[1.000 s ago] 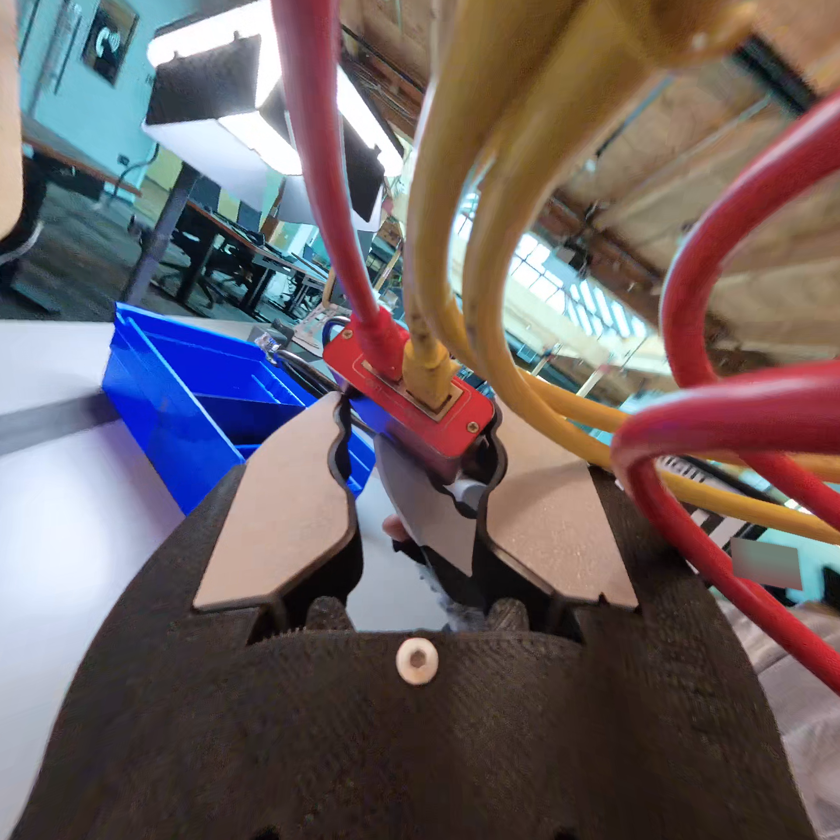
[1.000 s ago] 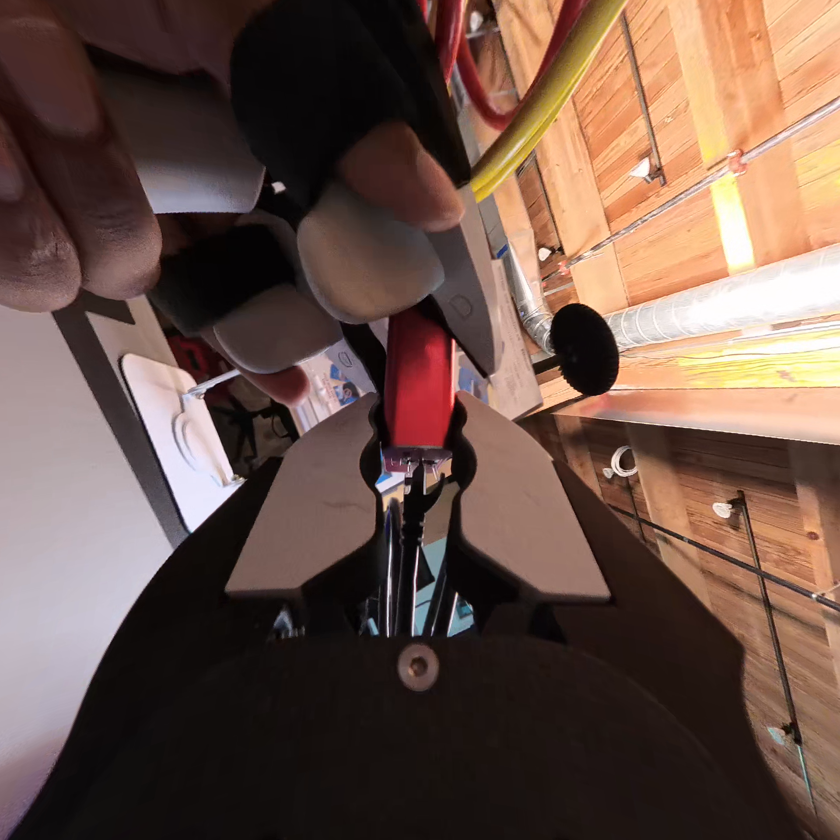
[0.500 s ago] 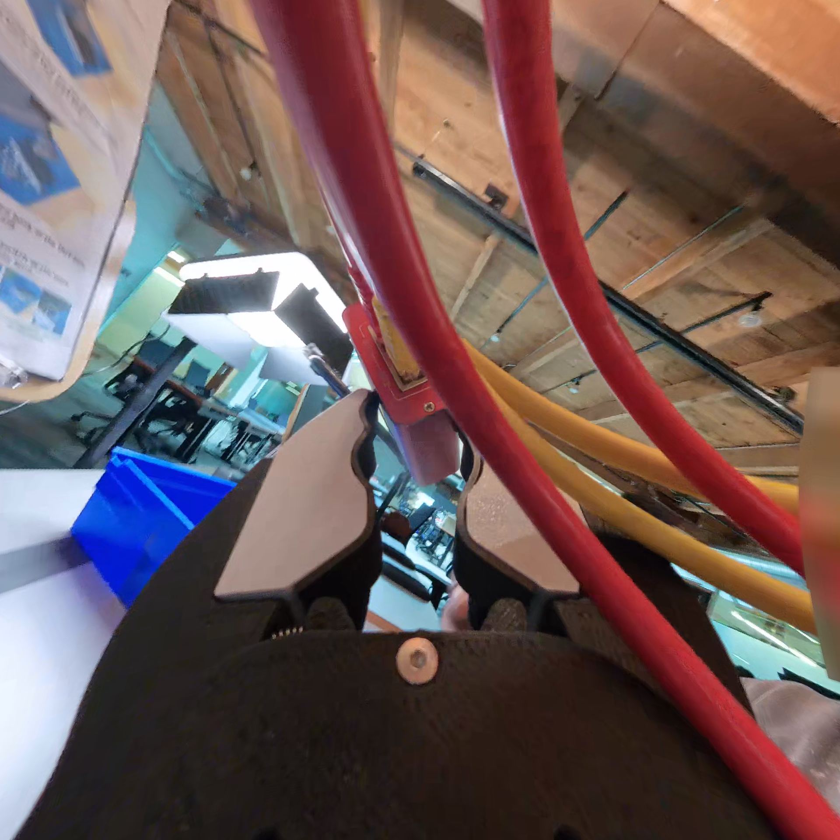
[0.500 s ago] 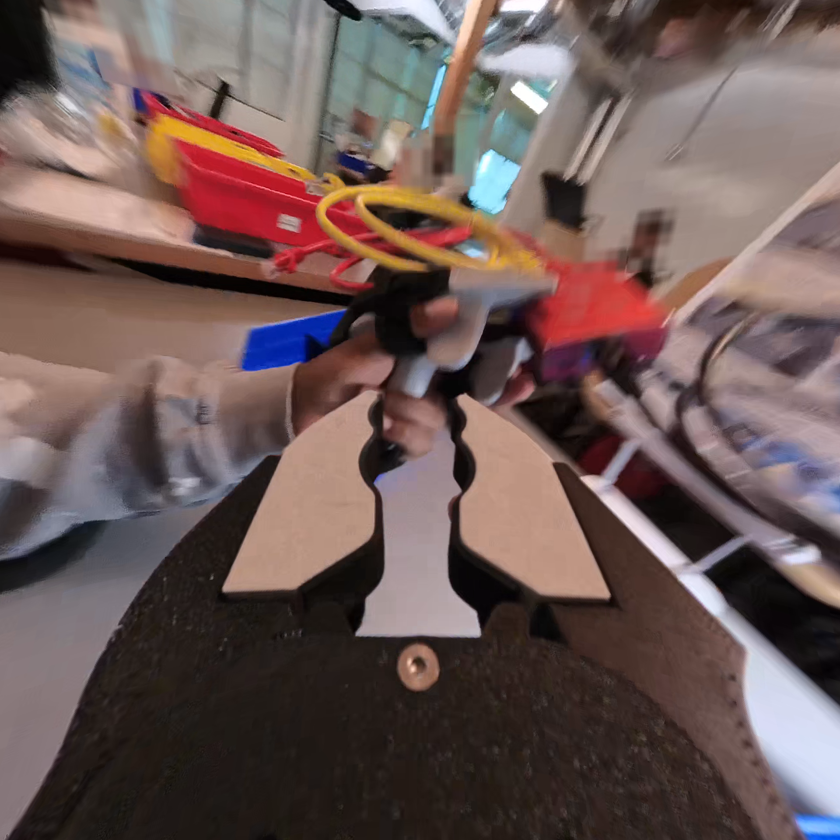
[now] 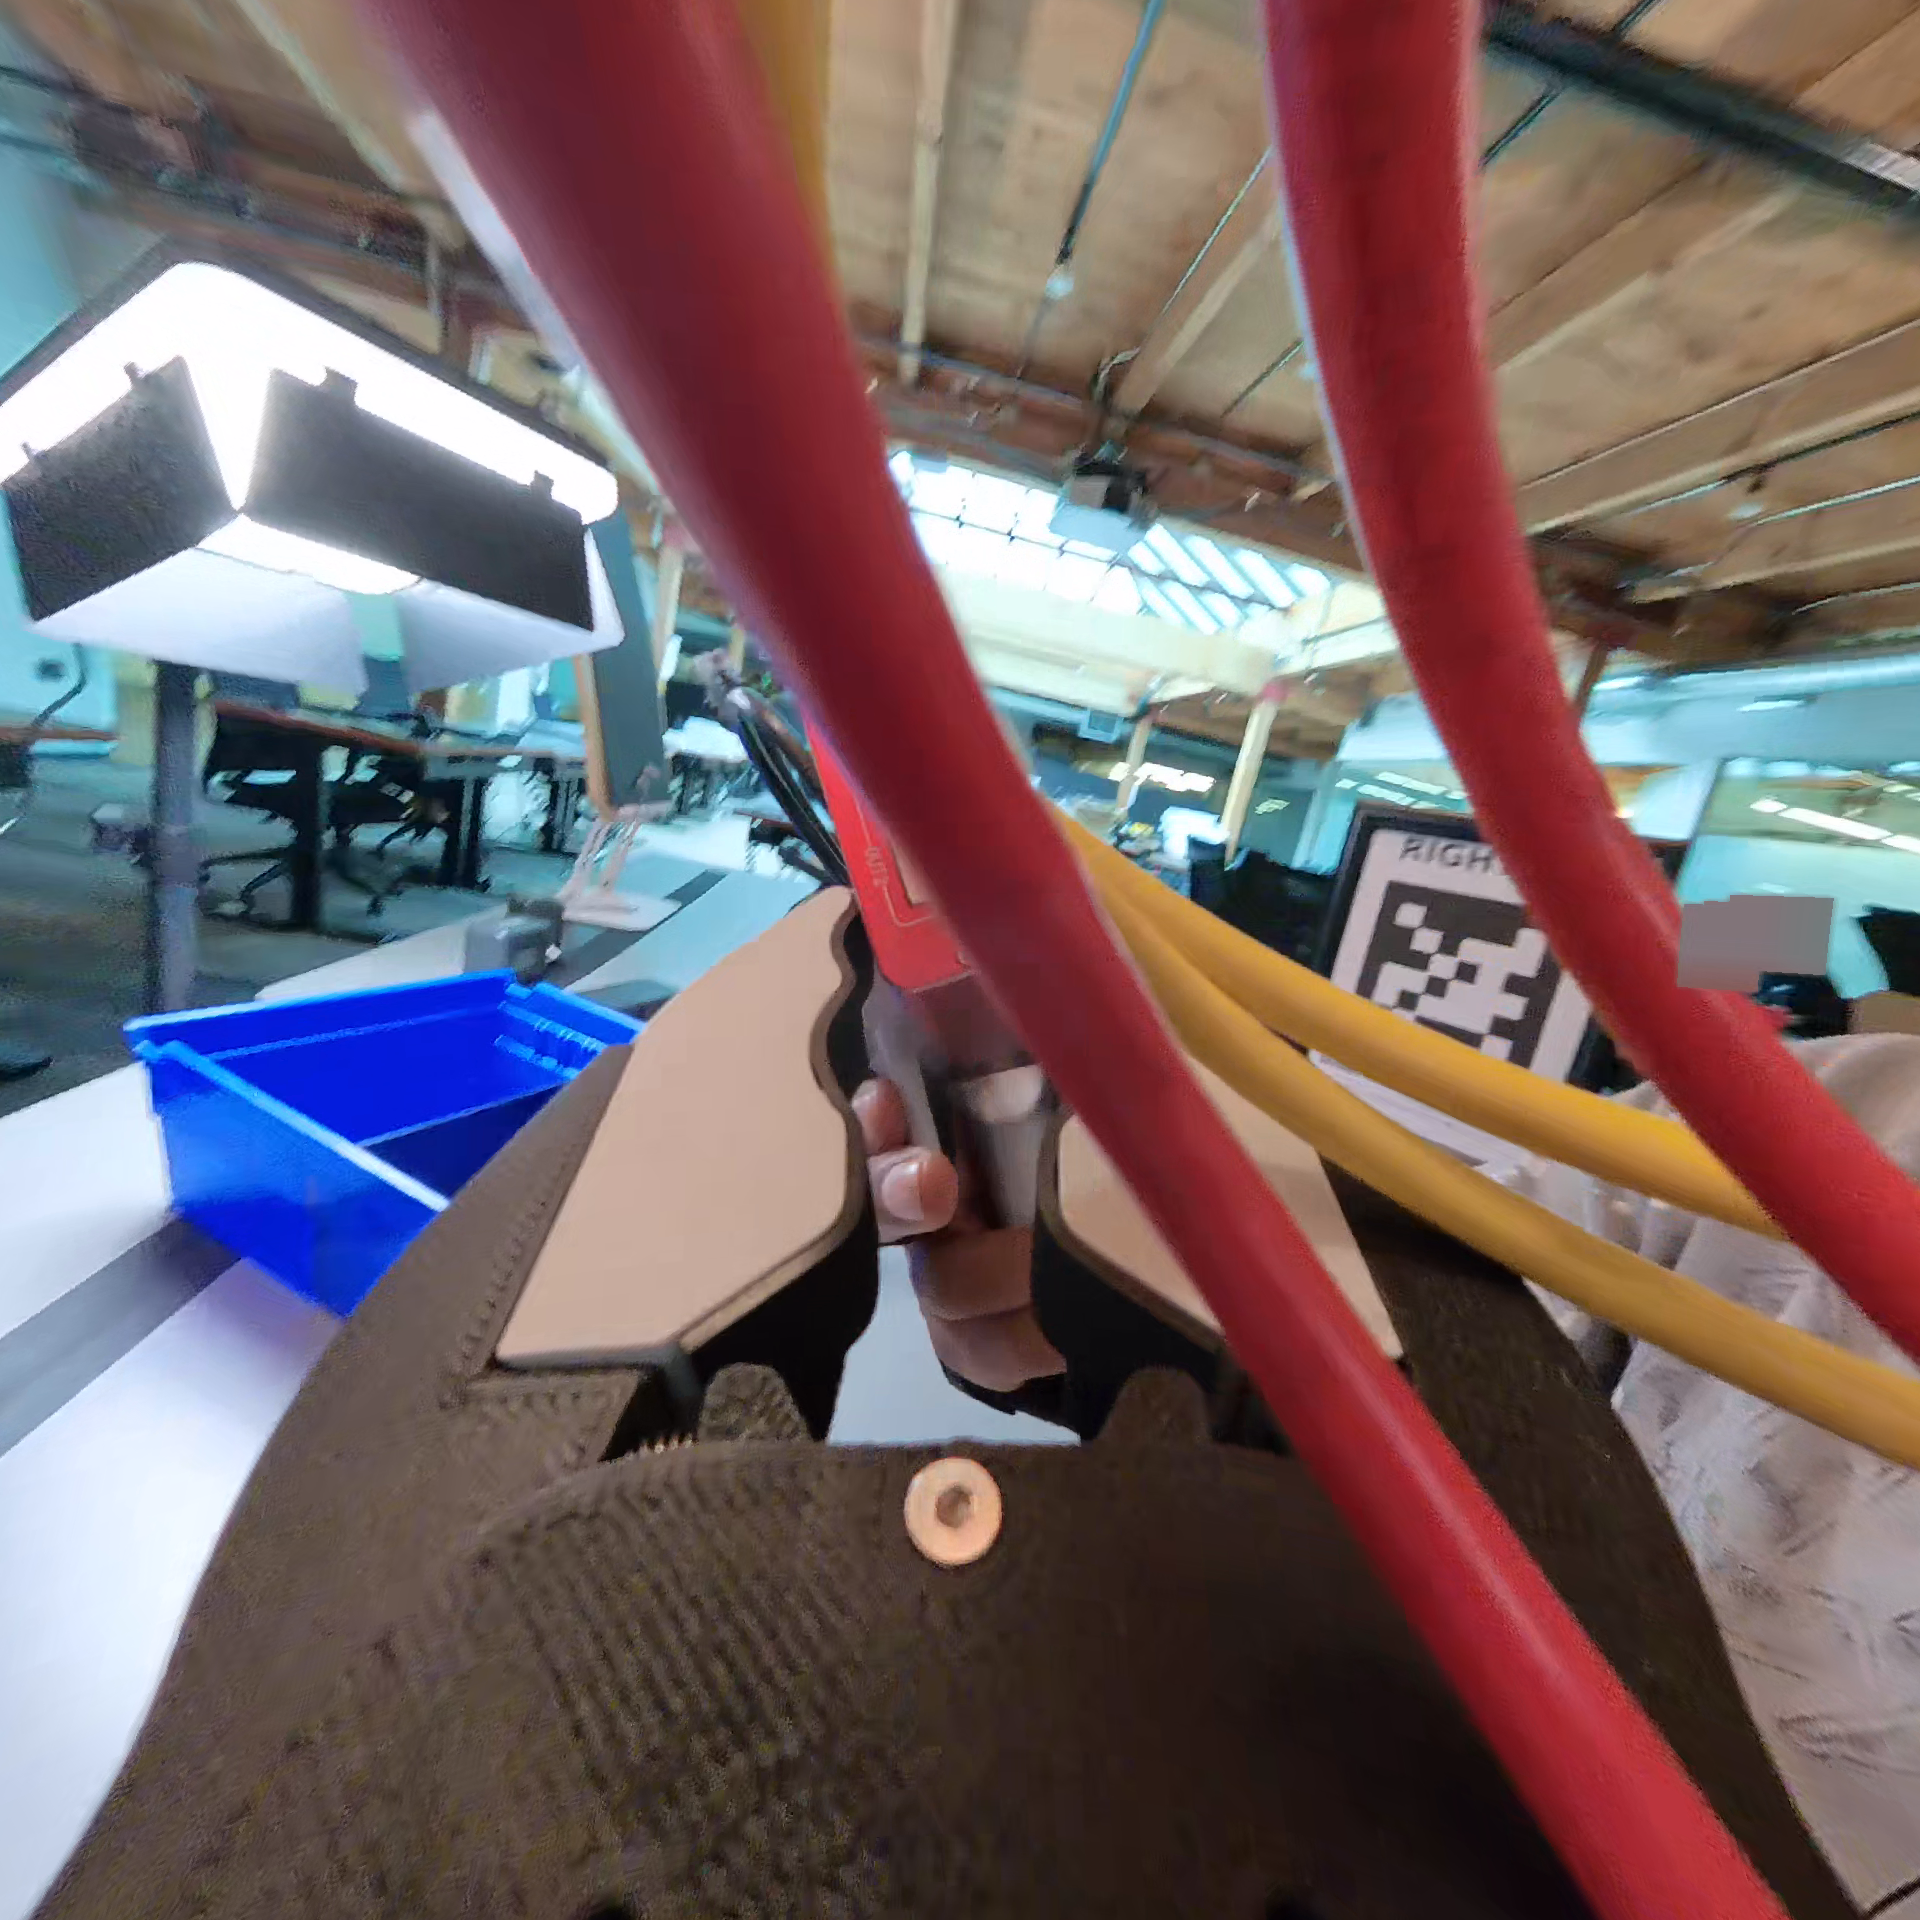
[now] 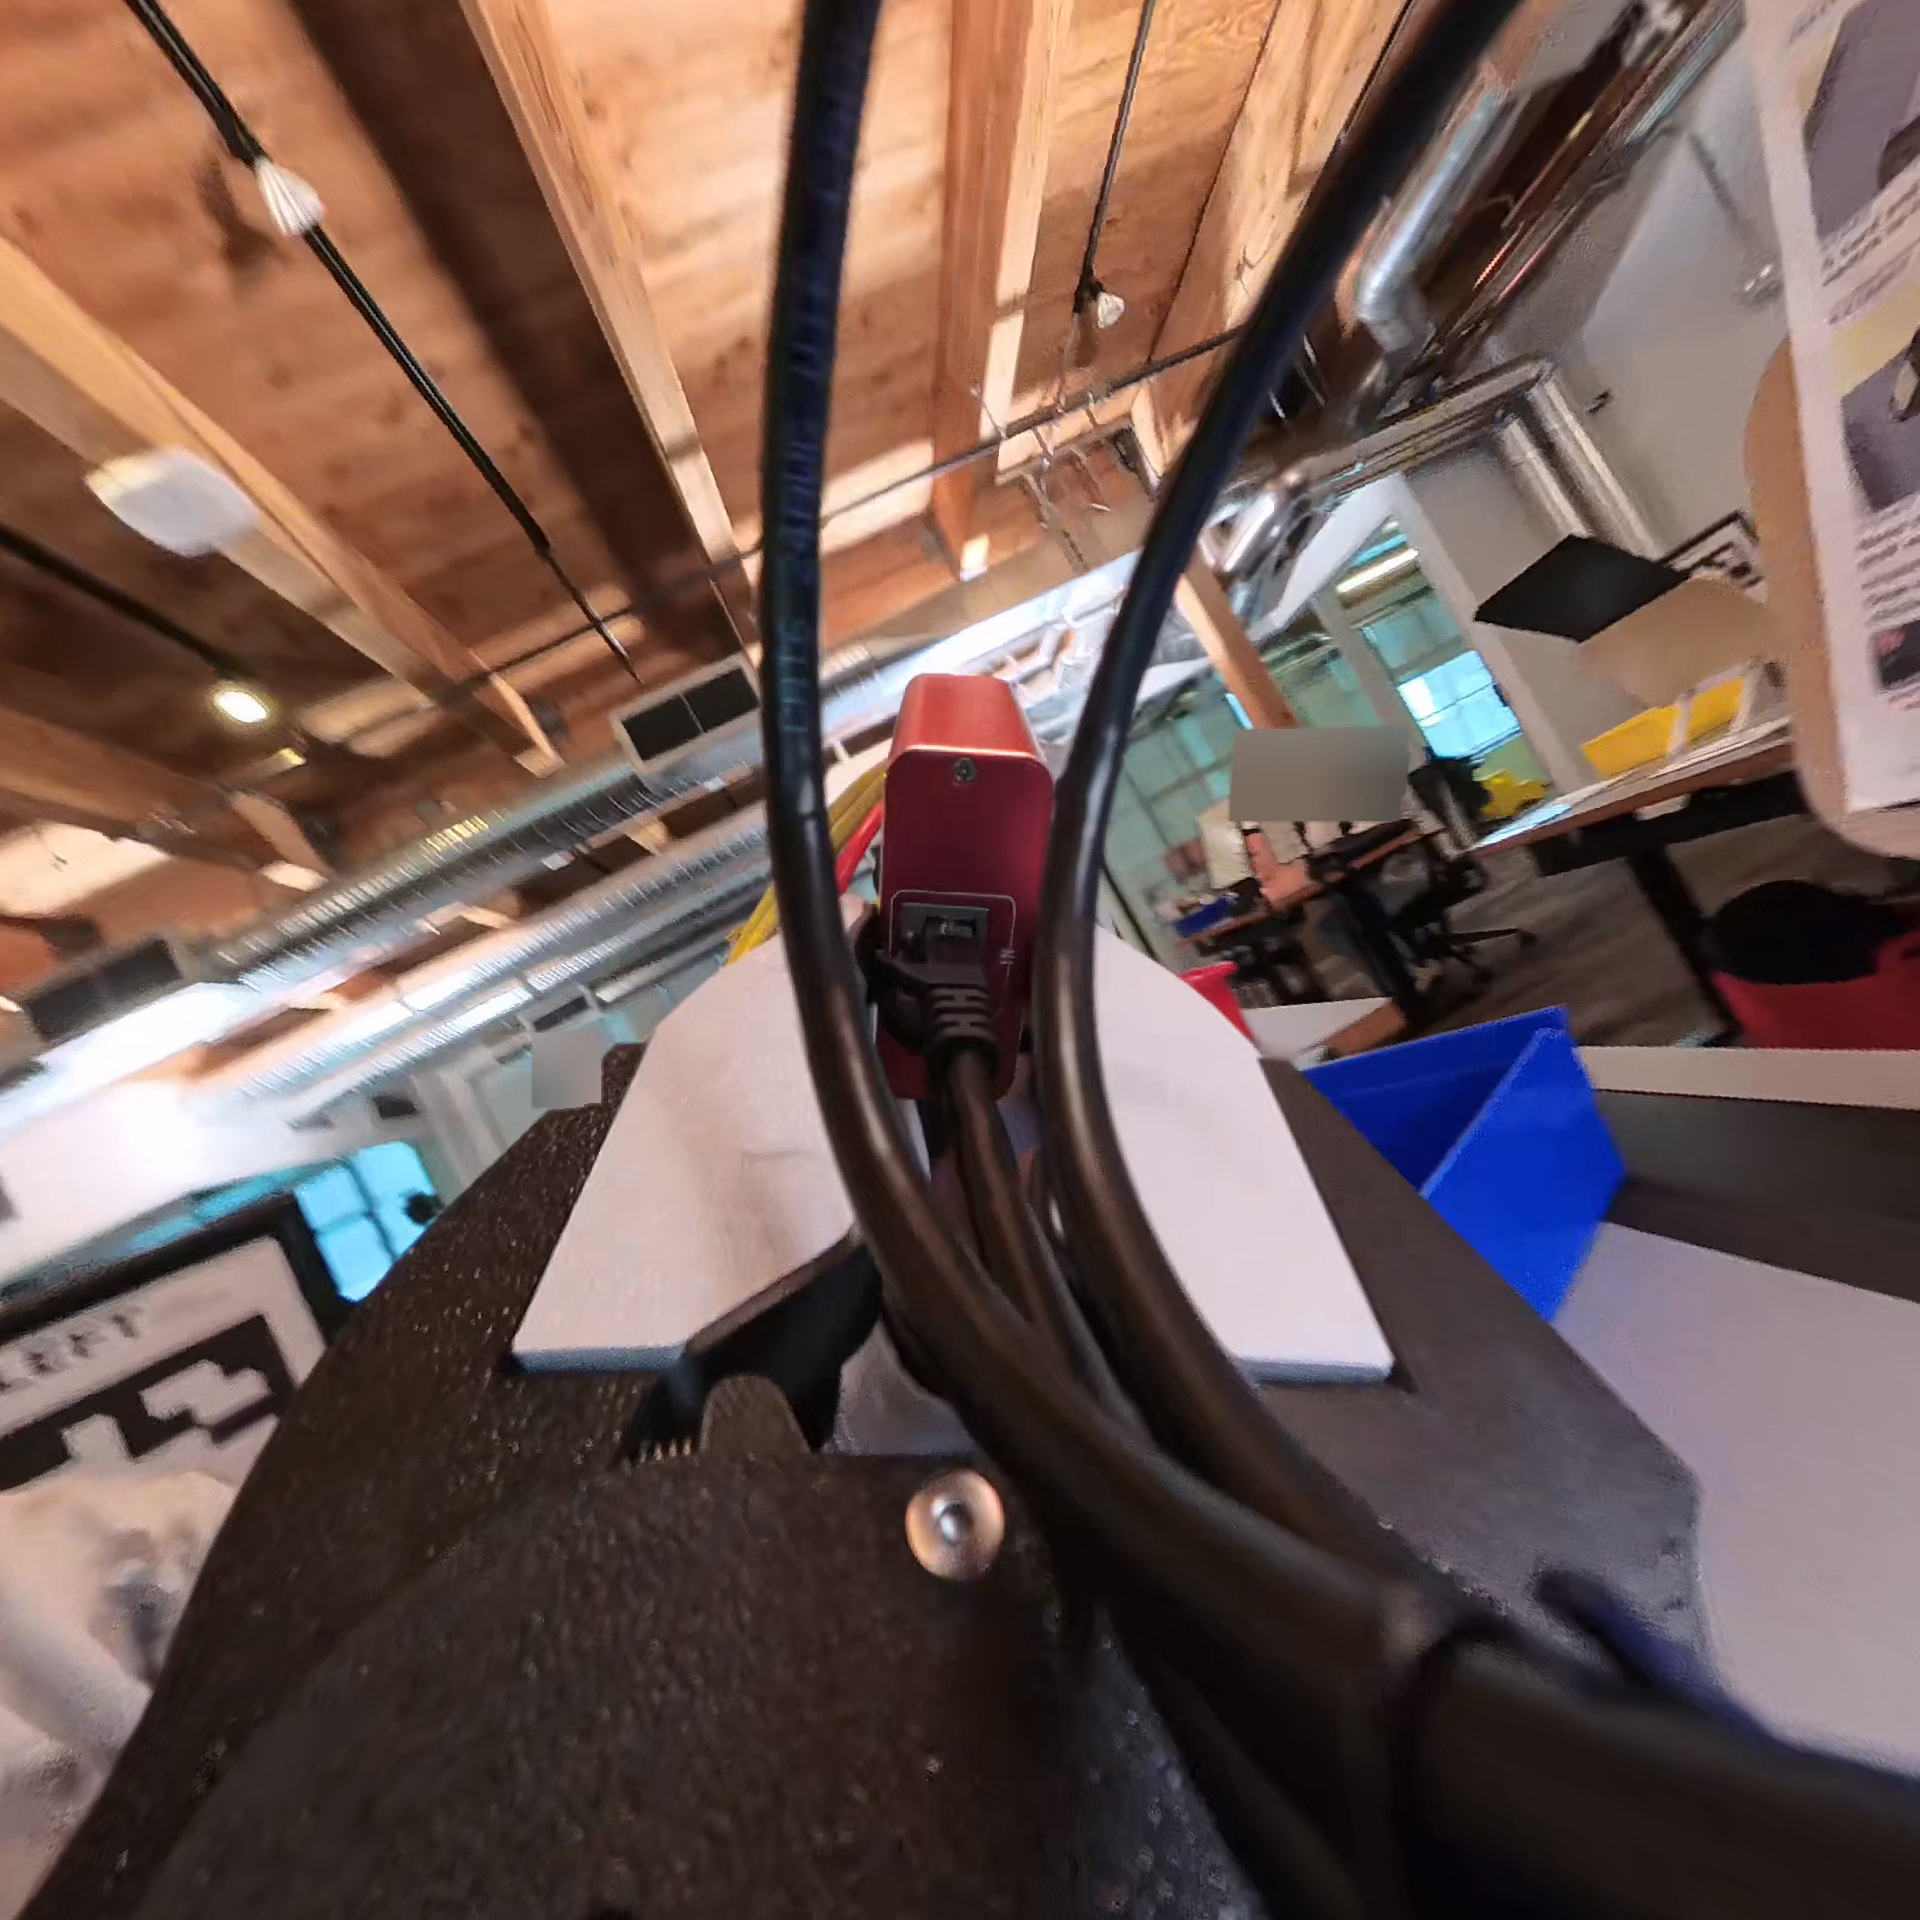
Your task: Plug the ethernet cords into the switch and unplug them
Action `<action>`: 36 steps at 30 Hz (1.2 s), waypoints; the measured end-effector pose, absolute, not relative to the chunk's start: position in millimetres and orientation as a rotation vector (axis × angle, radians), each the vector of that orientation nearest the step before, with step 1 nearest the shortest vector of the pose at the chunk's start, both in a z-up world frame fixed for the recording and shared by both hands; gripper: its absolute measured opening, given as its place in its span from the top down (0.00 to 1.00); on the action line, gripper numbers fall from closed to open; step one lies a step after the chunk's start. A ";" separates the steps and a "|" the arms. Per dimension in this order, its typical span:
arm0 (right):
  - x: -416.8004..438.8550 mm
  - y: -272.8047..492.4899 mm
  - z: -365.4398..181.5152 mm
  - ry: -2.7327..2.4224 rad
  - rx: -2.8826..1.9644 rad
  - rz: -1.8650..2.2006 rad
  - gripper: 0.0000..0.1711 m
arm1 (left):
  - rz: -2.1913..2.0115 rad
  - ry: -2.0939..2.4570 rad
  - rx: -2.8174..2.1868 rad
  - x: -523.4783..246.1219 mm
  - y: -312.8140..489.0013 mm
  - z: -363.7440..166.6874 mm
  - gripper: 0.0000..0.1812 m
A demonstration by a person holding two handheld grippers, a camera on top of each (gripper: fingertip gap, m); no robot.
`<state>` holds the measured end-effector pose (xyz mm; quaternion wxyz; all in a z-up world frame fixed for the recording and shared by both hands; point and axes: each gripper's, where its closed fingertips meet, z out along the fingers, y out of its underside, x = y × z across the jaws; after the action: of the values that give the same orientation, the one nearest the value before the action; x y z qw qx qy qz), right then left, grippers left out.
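The red switch (image 5: 899,925) stands edge-on between the fingers of my left gripper (image 5: 935,997), which is shut on it. Two red cords (image 5: 831,623) and yellow cords (image 5: 1403,1091) run from it and loop close across the left wrist view. In the right wrist view the switch (image 6: 966,831) stands upright between the fingers of my right gripper (image 6: 961,956), whose jaws press both its sides. A black plug (image 6: 951,997) sits in the port facing me. Black cords (image 6: 800,520) loop up past the lens. A hand (image 5: 914,1184) shows behind the left gripper's gap.
A blue bin (image 5: 343,1091) sits on the white table (image 5: 104,1455) to the left; it also shows in the right wrist view (image 6: 1486,1122). A lit studio light panel (image 5: 291,499) stands behind. A black-and-white marker board (image 5: 1455,956) is at the right.
Half a second ago the right gripper was empty and away from the switch, seeing the left hand holding it. Now it is back on the switch. The left gripper has turned with the switch.
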<state>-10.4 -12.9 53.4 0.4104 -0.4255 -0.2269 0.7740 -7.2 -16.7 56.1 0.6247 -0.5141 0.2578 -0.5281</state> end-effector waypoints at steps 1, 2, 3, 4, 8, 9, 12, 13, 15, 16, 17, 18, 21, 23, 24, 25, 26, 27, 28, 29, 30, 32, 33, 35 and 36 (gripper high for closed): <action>-9.6 -11.8 53.2 -0.541 -1.067 2.000 0.84 | -1.190 0.588 -1.218 -6.6 -15.6 56.1 0.83; -7.1 -11.0 54.9 -0.504 -1.044 2.048 0.85 | -1.173 0.592 -1.239 -5.8 -15.8 56.6 0.83; -1.7 -8.9 59.0 -0.451 -1.006 2.095 0.85 | -1.160 0.596 -1.241 -5.5 -16.8 57.9 0.83; 5.4 -4.9 64.3 -0.403 -0.971 2.121 0.85 | -1.151 0.588 -1.235 -6.7 -16.3 59.2 0.82; 47.5 17.3 91.7 -0.337 -0.834 1.998 0.85 | -1.207 0.623 -1.285 -6.0 -3.8 32.1 0.78; 61.5 24.6 98.6 -0.312 -0.800 1.965 0.85 | -1.210 0.642 -1.328 -1.6 3.9 13.8 0.78; 100.8 44.7 113.0 -0.264 -0.726 1.854 0.85 | -1.228 0.680 -1.435 22.6 23.8 -45.6 0.79; 111.9 50.1 116.3 -0.256 -0.709 1.815 0.85 | -1.224 0.707 -1.467 33.0 26.5 -63.7 0.80; 129.7 57.2 121.5 -0.256 -0.685 1.738 0.85 | -1.206 0.808 -1.540 54.5 23.5 -95.9 0.80; 136.3 59.4 123.7 -0.259 -0.678 1.693 0.85 | -1.197 0.879 -1.569 64.4 17.9 -109.2 0.80; 141.0 60.6 125.4 -0.271 -0.675 1.641 0.85 | -1.179 0.964 -1.587 72.7 10.3 -120.6 0.80; 143.2 61.2 126.1 -0.296 -0.682 1.577 0.85 | -1.149 1.060 -1.596 79.3 1.7 -130.8 0.81; 142.0 61.3 124.8 -0.364 -0.704 1.425 0.85 | -1.138 1.337 -1.608 94.6 -32.3 -148.5 0.84; 132.1 61.0 119.2 -0.425 -0.741 1.338 0.85 | -1.205 1.407 -1.575 103.8 -50.1 -140.9 0.85; 125.5 59.9 116.3 -0.461 -0.760 1.313 0.85 | -1.212 1.414 -1.550 107.4 -53.9 -134.5 0.85; 118.4 58.3 113.5 -0.502 -0.778 1.294 0.85 | -1.225 1.413 -1.523 109.8 -57.5 -126.4 0.85; 111.6 57.5 110.3 -0.541 -0.803 1.266 0.85 | -1.257 1.416 -1.499 110.3 -62.5 -117.8 0.86; 107.5 56.3 108.6 -0.565 -0.810 1.232 0.85 | -1.288 1.435 -1.490 108.7 -68.6 -111.1 0.87; 105.4 54.9 108.0 -0.579 -0.809 1.213 0.85 | -1.318 1.462 -1.492 105.2 -75.3 -105.6 0.86; 103.8 54.1 107.5 -0.591 -0.814 1.207 0.85 | -1.376 1.501 -1.496 98.9 -85.5 -99.5 0.84; 103.7 53.3 107.9 -0.596 -0.812 1.207 0.85 | -1.470 1.551 -1.499 89.6 -99.7 -91.7 0.83; 105.5 53.7 108.7 -0.593 -0.807 1.198 0.85 | -1.560 1.612 -1.496 69.1 -117.7 -76.6 0.81; 106.8 55.1 108.8 -0.592 -0.806 1.175 0.84 | -1.539 1.622 -1.486 59.7 -120.8 -70.5 0.81; 110.5 58.3 109.3 -0.583 -0.807 1.138 0.84 | -1.515 1.649 -1.498 39.3 -128.3 -61.4 0.80; 111.5 58.5 109.6 -0.589 -0.807 1.133 0.84 | -1.446 1.641 -1.540 30.3 -124.6 -61.6 0.80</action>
<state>111.5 58.5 109.6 0.7280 -0.3661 -0.2673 0.5143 30.3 -124.6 -61.6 0.2315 -0.5601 0.5968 -0.5259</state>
